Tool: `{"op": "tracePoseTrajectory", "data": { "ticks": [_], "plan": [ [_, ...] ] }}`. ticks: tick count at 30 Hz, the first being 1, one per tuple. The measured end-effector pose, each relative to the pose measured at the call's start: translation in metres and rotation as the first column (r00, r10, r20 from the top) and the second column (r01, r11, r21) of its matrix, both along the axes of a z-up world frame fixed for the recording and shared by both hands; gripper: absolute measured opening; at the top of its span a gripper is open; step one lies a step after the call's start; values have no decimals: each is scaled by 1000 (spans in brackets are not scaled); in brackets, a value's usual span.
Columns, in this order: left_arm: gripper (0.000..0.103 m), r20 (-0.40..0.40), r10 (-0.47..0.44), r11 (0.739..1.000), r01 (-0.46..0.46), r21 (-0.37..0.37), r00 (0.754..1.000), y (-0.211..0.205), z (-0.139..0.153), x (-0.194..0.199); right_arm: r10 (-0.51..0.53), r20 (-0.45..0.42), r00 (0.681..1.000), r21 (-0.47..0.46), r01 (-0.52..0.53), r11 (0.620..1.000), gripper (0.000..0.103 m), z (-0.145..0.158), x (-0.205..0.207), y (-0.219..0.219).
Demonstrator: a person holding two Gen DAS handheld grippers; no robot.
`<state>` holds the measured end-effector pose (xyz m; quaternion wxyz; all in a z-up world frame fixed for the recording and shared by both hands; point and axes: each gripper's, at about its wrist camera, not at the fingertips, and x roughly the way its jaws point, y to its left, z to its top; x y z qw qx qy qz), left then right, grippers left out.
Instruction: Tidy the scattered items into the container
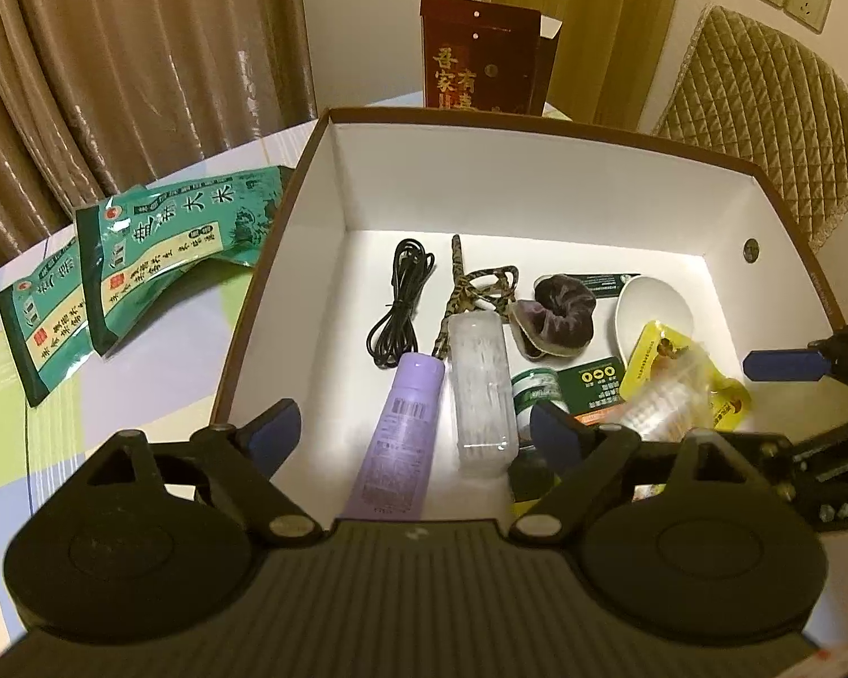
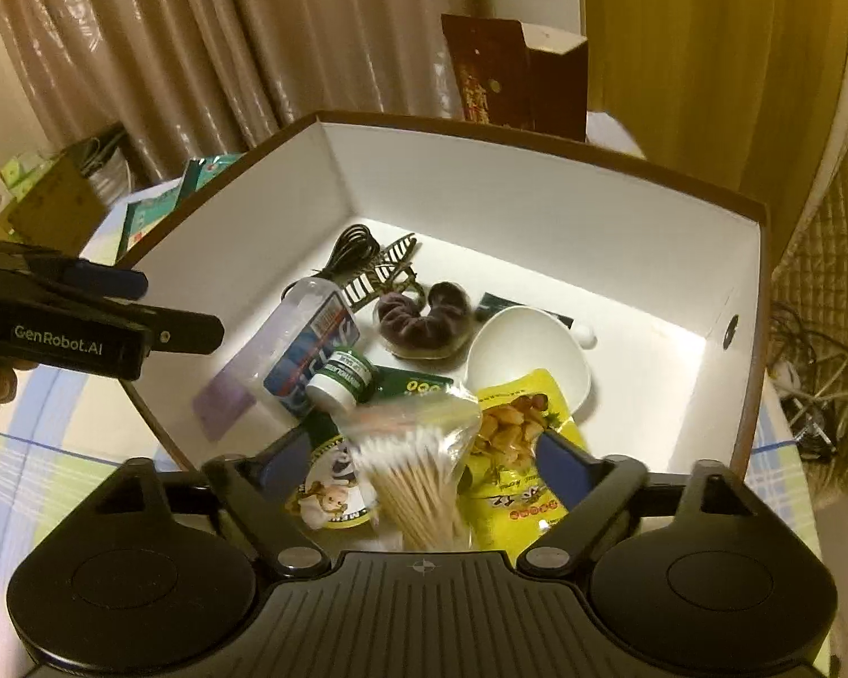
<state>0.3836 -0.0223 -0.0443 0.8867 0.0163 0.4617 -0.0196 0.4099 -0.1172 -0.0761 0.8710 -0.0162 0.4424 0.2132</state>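
Blue-padded right gripper (image 2: 418, 460) wide open, cotton swabs (image 2: 418, 486) seemingly loose

Two green rice packets (image 1: 158, 260), one box (image 1: 537, 181), two claws (image 1: 412, 429).

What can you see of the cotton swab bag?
The cotton swab bag is a clear, crinkly plastic pouch packed with wooden-stick, white-tipped swabs. It looks blurred between the open fingers of the right gripper, with no contact visible, inside the box, above the yellow snack pouch. The left wrist view shows it beside that pouch.
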Motion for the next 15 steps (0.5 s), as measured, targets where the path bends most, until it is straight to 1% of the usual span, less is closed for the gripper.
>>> {"op": "tracePoseTrajectory", "data": {
  "ticks": [2,4,6,9,13,15],
  "plan": [
    [90,9,2,1000,-2,4,1000,-1,2,-2,3,3,1000,-8,-3,1000,90,1,-2,2],
    [91,17,8,1000,-8,9,1000,-1,3,-4,2,-2,1000,0,-2,1000,91,2,-4,2],
    [91,21,13,1000,-14,10,1000,-2,5,-6,-1,4,1000,12,1,1000,96,5,-8,2],
    [94,31,25,1000,-25,15,999,-2,9,-11,-20,31,999,14,20,1000,101,9,-15,3],
    [98,64,46,998,-48,31,997,-3,16,-19,-37,68,997,18,36,999,101,17,-26,2],
    [99,83,55,998,-58,33,995,-2,21,-25,-56,88,995,6,56,998,101,20,-33,2]
  ]
}}
